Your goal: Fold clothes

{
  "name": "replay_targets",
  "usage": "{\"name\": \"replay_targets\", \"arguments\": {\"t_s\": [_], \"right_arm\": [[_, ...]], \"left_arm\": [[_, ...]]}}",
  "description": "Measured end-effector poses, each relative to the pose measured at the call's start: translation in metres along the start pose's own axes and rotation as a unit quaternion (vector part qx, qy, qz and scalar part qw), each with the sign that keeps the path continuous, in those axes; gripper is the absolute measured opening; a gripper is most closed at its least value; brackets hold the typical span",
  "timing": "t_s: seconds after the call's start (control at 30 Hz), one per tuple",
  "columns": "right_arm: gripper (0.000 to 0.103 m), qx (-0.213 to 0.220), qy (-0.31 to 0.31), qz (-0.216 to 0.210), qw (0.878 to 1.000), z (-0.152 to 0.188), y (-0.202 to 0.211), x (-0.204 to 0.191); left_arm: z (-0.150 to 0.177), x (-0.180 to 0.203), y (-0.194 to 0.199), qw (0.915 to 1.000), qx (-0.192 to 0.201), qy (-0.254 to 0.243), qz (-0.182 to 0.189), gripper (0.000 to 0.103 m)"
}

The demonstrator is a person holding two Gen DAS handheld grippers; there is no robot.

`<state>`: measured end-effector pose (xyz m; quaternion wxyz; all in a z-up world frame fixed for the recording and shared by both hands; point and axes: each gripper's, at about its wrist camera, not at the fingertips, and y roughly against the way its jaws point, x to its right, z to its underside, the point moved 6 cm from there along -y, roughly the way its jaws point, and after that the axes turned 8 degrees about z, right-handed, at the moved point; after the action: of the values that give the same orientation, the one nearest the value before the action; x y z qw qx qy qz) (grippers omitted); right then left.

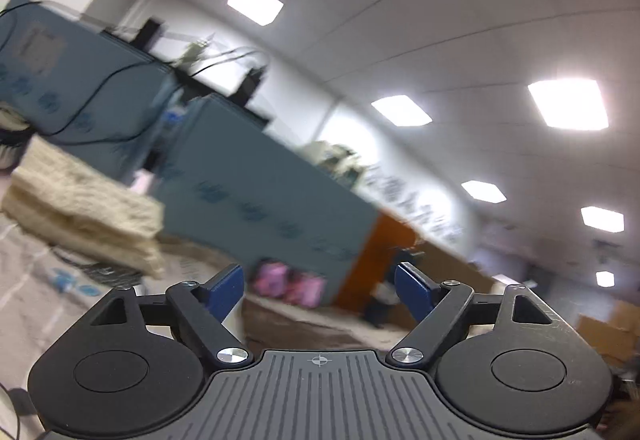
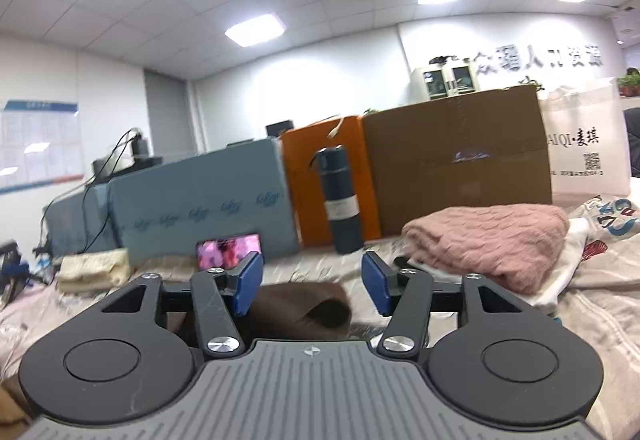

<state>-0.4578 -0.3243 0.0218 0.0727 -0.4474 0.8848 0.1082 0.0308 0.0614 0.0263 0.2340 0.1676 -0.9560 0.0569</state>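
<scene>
- The left claw [image 1: 319, 290] points level with its blue pads [image 1: 224, 294] spread wide and nothing between them; its view is tilted and blurred.
- The right claw [image 2: 312, 282] also stands spread, less widely, with nothing pinched.
- A brown garment [image 2: 304, 306] lies bunched on the patterned bedsheet [image 2: 600, 304] just ahead of and below the right claw, seen through the gap between its pads but not touched by them.
- A folded pink knitted sweater [image 2: 488, 236] rests to the right, on top of a white printed cloth [image 2: 560, 280].
- A folded cream knitted garment [image 2: 94, 270] sits at the far left of the right wrist view; in the left wrist view it [image 1: 84, 212] appears ahead and to the left of the left claw.
- Behind the clothes stand a blue-grey box [image 2: 200, 208], an orange box [image 2: 304, 168], a brown cardboard box [image 2: 460, 160] and a white shopping bag [image 2: 584, 144].
- A dark blue-green flask [image 2: 340, 200] stands upright before the orange box.
- A phone [image 2: 228, 250] with a pink screen leans against the blue-grey box.
</scene>
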Motion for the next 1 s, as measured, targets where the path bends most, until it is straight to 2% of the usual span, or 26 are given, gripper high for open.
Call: {"name": "replay_targets", "arguments": {"t_s": [0.1, 0.2, 0.23, 0.33, 0.47, 0.57, 0.67, 0.7, 0.73, 0.77, 0.8, 0.83, 0.9, 1.0], "right_arm": [[0.073, -0.006, -0.016, 0.019, 1.000, -0.006, -0.021, 0.010], [0.085, -0.036, -0.035, 0.028, 0.998, -0.009, -0.058, 0.017], [0.086, -0.049, -0.042, 0.029, 0.998, -0.010, -0.071, 0.018], [0.086, -0.127, -0.045, 0.026, 0.990, 0.001, -0.123, 0.017], [0.086, -0.209, -0.060, 0.028, 0.976, 0.024, -0.183, 0.011], [0.085, -0.232, -0.070, 0.036, 0.970, 0.037, -0.210, 0.006], [0.079, -0.258, -0.089, 0.022, 0.962, 0.047, -0.229, 0.001], [0.069, -0.268, -0.095, 0.017, 0.959, 0.051, -0.235, -0.001], [0.056, -0.278, -0.089, 0.014, 0.956, 0.055, -0.239, -0.006], [0.049, -0.286, -0.077, 0.022, 0.955, 0.058, -0.242, -0.009], [0.042, -0.287, -0.063, 0.028, 0.956, 0.060, -0.244, -0.012], [0.036, -0.281, -0.056, 0.024, 0.958, 0.060, -0.244, -0.015], [0.024, -0.271, -0.047, 0.017, 0.961, 0.059, -0.241, -0.019], [0.016, -0.245, -0.015, 0.017, 0.969, 0.052, -0.235, -0.029]], "left_arm": [[0.003, -0.019, -0.045, 0.9981, -0.044, 0.007, -0.042, 0.085], [0.012, -0.034, -0.093, 0.9907, -0.114, 0.004, -0.074, 0.085], [0.019, -0.034, -0.107, 0.9866, -0.141, -0.005, -0.081, 0.085], [0.044, -0.035, -0.132, 0.9756, -0.197, -0.023, -0.094, 0.085], [0.055, -0.039, -0.165, 0.9672, -0.225, -0.069, -0.095, 0.085], [0.056, -0.046, -0.188, 0.9649, -0.234, -0.074, -0.094, 0.085], [0.064, -0.047, -0.210, 0.9623, -0.258, -0.056, -0.065, 0.083], [0.069, -0.045, -0.215, 0.9604, -0.267, -0.057, -0.055, 0.076], [0.074, -0.042, -0.220, 0.9578, -0.277, -0.062, -0.044, 0.058], [0.078, -0.038, -0.221, 0.9555, -0.282, -0.075, -0.043, 0.048], [0.081, -0.035, -0.221, 0.9533, -0.284, -0.092, -0.047, 0.027], [0.084, -0.031, -0.221, 0.9507, -0.286, -0.109, -0.051, 0.011], [0.085, -0.023, -0.214, 0.9499, -0.278, -0.129, -0.060, 0.001], [0.075, -0.003, -0.199, 0.9562, -0.239, -0.155, -0.066, 0.000]]}}
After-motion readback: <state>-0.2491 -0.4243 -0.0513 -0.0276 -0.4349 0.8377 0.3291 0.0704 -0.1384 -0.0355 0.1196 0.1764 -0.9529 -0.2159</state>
